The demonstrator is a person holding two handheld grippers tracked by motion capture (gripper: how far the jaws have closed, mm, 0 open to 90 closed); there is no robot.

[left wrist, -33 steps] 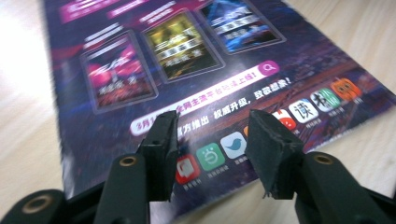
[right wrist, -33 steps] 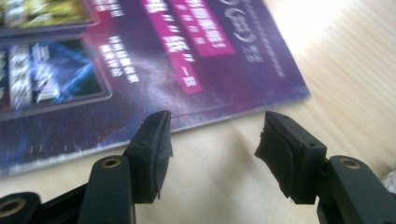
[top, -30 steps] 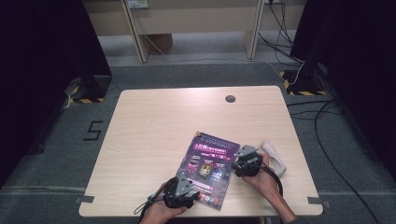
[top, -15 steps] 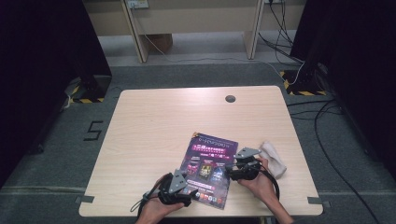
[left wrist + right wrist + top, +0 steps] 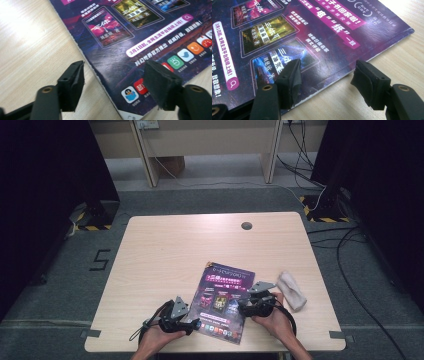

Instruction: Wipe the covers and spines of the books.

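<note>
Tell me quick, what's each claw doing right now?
Left gripper: open, holding nothing, jaws either side of the magazine's edge; they have just been opening.
Right gripper: open, holding nothing, at the magazine's other edge.

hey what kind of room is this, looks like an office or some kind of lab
Probably a lab or recording space rather than an office. A bare wooden table stands between dark curtains, loose cables run over grey carpet, and hazard-striped tape marks stand bases. On the table lie a magazine and a cloth.
</note>
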